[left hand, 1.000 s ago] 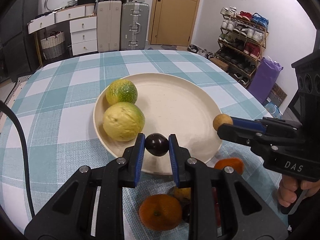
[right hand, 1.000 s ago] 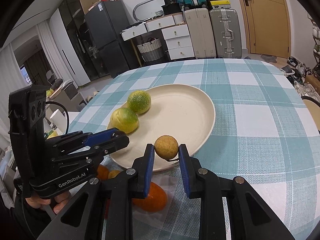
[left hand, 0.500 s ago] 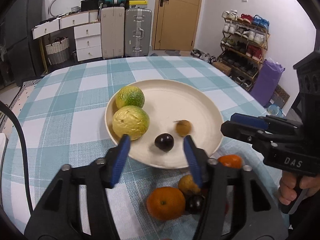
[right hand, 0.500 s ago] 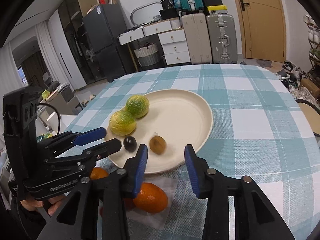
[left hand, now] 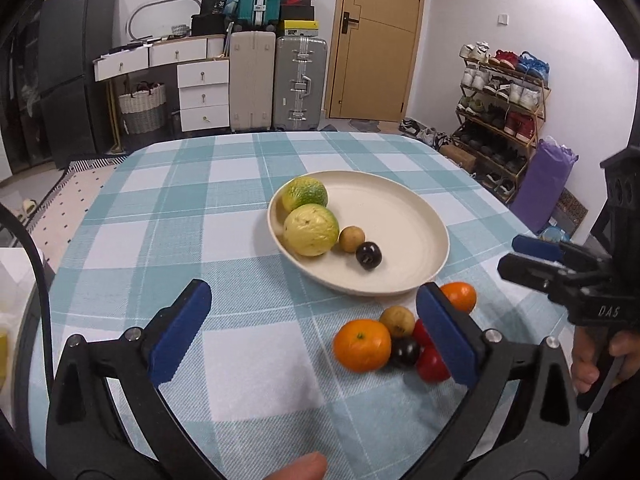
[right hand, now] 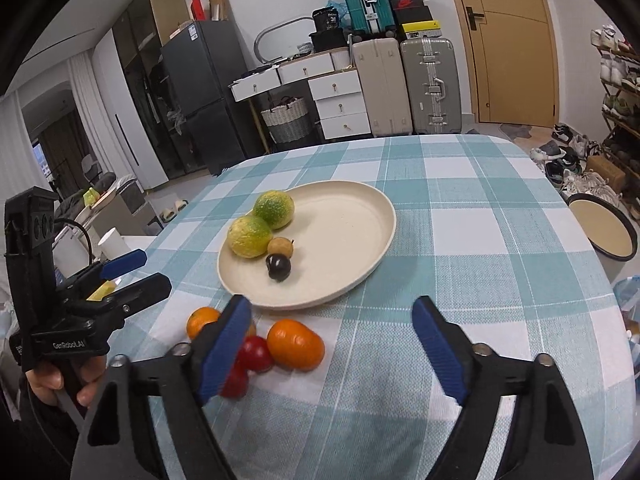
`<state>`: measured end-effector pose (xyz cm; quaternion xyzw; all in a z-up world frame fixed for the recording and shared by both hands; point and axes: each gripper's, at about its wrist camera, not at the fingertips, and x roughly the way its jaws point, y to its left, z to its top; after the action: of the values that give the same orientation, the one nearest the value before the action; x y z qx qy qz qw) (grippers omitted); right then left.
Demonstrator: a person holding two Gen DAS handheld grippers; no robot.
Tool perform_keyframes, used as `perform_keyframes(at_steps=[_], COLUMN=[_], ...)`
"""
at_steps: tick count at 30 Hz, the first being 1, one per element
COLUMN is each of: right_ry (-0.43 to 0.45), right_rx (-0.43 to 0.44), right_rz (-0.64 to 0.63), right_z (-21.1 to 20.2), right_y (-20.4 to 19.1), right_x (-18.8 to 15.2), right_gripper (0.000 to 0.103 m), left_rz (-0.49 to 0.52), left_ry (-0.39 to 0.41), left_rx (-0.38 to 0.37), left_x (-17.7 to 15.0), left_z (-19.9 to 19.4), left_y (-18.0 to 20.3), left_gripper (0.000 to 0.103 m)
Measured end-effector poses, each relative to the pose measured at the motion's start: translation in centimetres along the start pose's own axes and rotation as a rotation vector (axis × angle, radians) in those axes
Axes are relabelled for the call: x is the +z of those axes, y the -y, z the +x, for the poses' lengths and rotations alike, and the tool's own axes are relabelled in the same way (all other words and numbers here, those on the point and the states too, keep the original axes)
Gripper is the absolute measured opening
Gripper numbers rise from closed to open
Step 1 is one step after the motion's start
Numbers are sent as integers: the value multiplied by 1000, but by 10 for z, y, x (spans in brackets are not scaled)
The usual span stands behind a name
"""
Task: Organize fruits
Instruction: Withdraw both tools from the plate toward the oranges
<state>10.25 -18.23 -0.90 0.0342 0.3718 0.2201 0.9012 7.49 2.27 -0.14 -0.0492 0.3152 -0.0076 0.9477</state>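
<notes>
Both tools are empty, the left tool (left hand: 312,328) and right tool (right hand: 332,344) with jaws opening. Just below lies the loose fruit pile: a round orange tangerine (left hand: 362,345) nearest. The cream round plate (left hand: 420,216) on the checked counter (left hand: 160,208) holds four fruits; the next pick should centre one fruit between the pads.

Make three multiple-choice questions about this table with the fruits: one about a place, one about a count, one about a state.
1. Where is the dark plum?
A. on the plate
B. on the cloth
C. in a gripper

2. How many fruits lie on the plate?
A. two
B. four
C. six

3. How is the left gripper?
A. shut on a fruit
B. jaws apart, holding nothing
C. shut and empty

Answers: 1 A, it lies inside the rim beside the small tan fruit. 2 B, two yellow-green fruits, the tan one, the plum. 3 B, its jaws are opening over bare cloth.
</notes>
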Motion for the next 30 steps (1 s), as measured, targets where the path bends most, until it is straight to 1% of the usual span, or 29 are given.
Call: perform_keyframes(at_steps=[2,4,5,6,11,14,18,21,26,30], right_ry=[-18,-28,-30,-32,-56,-69,-75,-83,-116,-130], right_rx=[-14,-17,-17,-20,-33,-31,-38,-36,-72,-72], right_rz=[-19,-23,-25,-25,-19,-21,-18,0,23,41], right_z=[1,2,2,3,5,6,7,10,21,25], right_y=[-3,-4,-4,-4,-4,-4,-4,-2,2,4], right_x=[0,0,-1,-2,-8,-13,-13,-14,-18,-20], right_gripper=[90,96,101,102,103,103,103,103,103,103], left_rz=[11,32,39,40,35,42,27,19,1,-1], left_ry=[2,-8,-8,-9,-30,-40,-57,-71,-92,-102], left_rx=[10,12,12,12,-16,-4,-19,-5,-4,0], left_x=[-6,-10,-11,-12,-16,-18,-21,-22,-23,-25], left_z=[-5,-7,-8,-8,-3,0,4,8,15,19], left_y=[0,2,2,3,6,8,6,5,1,0], left_gripper=[102,102,102,102,102,102,102,102,102,102])
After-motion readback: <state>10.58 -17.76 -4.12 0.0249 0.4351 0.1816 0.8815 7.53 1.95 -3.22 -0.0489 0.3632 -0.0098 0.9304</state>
